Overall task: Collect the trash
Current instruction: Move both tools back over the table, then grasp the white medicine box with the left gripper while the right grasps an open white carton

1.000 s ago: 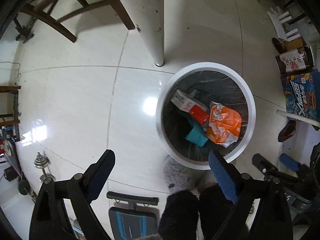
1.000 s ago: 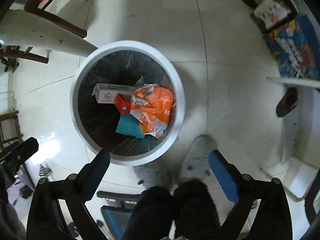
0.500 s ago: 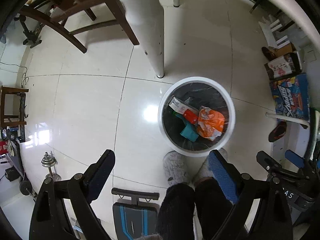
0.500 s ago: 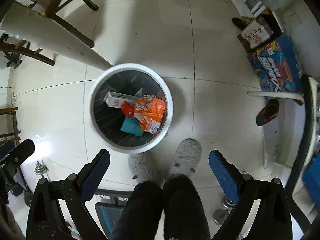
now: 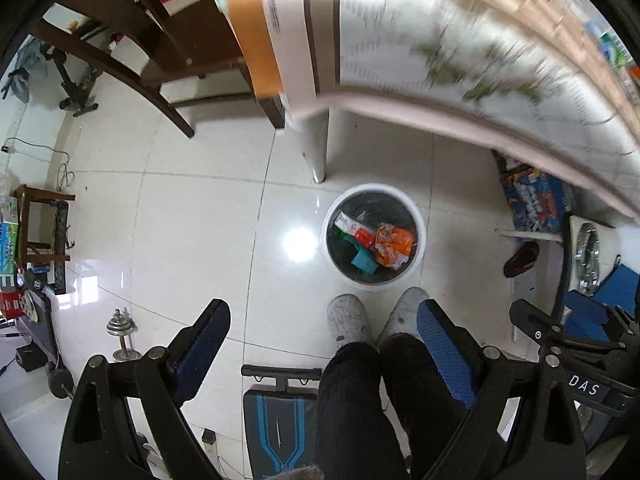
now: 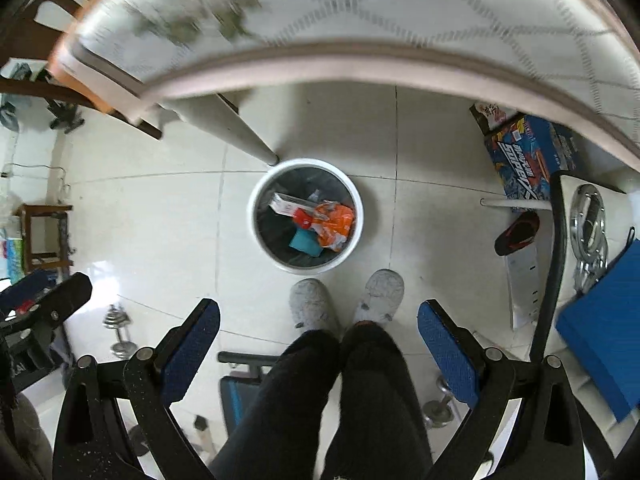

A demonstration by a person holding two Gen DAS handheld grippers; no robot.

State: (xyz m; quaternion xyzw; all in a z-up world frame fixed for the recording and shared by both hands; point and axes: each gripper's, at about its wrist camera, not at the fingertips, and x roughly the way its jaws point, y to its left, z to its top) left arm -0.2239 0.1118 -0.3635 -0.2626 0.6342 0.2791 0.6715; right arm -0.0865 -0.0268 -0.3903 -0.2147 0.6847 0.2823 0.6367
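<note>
Trash bin (image 5: pixel 416 256): white, round, on the tiled floor just beside the table leg (image 5: pixel 320 152); inside lie an orange wrapper (image 5: pixel 394 244), a white box (image 5: pixel 348 224) and a teal piece (image 5: pixel 364 260).
Left gripper (image 5: pixel 322 340): tongs spread wide, holding nothing.
Right gripper (image 6: pixel 318 340): tongs spread wide, nothing between them.
Around: two grey slippers (image 6: pixel 310 304) near the bin's rim; the blurred table edge (image 6: pixel 360 64) covers the upper view; a blue box (image 6: pixel 528 160) under it; a dumbbell (image 5: pixel 120 332) at the left.

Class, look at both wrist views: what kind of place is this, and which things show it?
Probably a lived-in home room used for dining and exercise: a cloth-covered table over a tiled floor, dumbbells, and a lined trash bin.
</note>
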